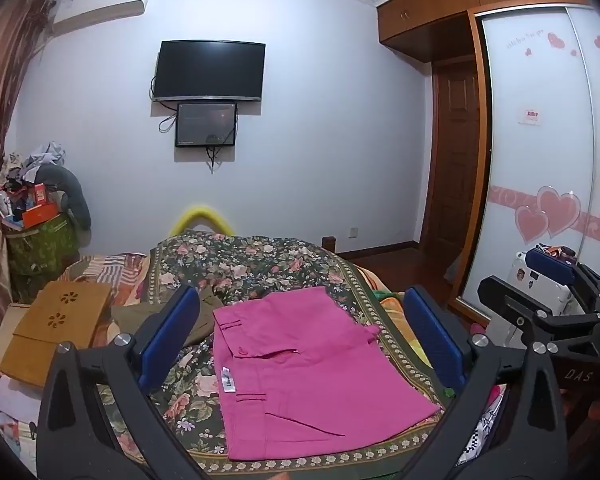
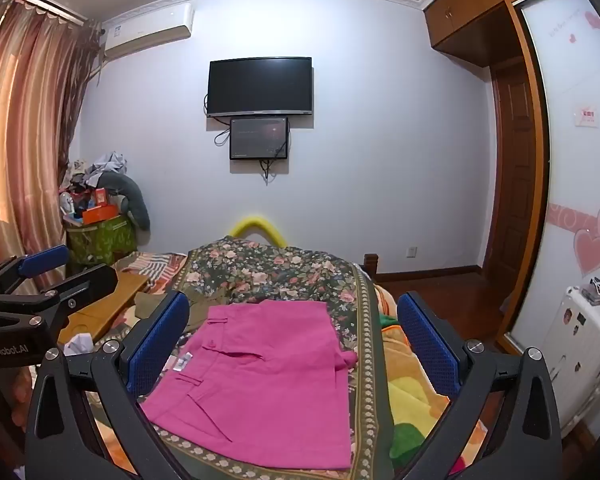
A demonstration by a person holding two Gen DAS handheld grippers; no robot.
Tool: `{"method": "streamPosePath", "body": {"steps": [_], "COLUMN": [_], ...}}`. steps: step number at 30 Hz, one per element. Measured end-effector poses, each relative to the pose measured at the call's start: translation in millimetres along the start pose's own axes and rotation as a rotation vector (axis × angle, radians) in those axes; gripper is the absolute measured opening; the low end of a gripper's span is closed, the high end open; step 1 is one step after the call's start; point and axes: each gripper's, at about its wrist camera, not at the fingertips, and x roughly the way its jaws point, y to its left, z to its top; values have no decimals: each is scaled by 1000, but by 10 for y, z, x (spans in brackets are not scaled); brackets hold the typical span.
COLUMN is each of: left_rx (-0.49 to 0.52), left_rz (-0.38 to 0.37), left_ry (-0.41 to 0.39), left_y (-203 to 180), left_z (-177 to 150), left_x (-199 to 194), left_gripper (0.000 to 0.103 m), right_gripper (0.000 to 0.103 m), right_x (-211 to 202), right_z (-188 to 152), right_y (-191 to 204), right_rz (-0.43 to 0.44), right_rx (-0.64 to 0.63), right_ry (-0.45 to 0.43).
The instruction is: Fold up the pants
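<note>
So the pink pants (image 1: 312,372) lie flat on the flowered bedspread (image 1: 260,264), already doubled into a compact rectangle with the waistband, belt loops and white label toward my left, which I read as a fold largely done and laid square so the edges can be checked or one more fold made. An olive garment (image 1: 204,312) sits just beside the far left corner, apart enough not to tangle. A wooden lap table (image 1: 56,328) rests on the bed's left edge, and a white suitcase (image 2: 580,356) stands well off to the right by the wardrobe. I hold both tools above the cloth, not touching it. My left gripper (image 1: 300,336) hangs with its blue pads spread wide and nothing between them, straddling the pants from above. My right gripper (image 2: 292,344) is likewise released and empty, level with the other and pointed down the bed toward the wall.
</note>
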Motion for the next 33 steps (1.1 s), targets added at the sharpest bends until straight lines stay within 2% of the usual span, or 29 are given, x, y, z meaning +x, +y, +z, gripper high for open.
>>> {"method": "streamPosePath", "body": {"steps": [33], "left_rx": [25], "left_rz": [12], "left_ry": [-21], "left_y": [-58], "left_z": [-28], "left_x": [-7], "left_gripper": [103], "right_gripper": [103], "right_x": [79], "right_z": [-25], "right_y": [-30], "right_rz": [0], "right_rx": [14], "right_ry": [23]}}
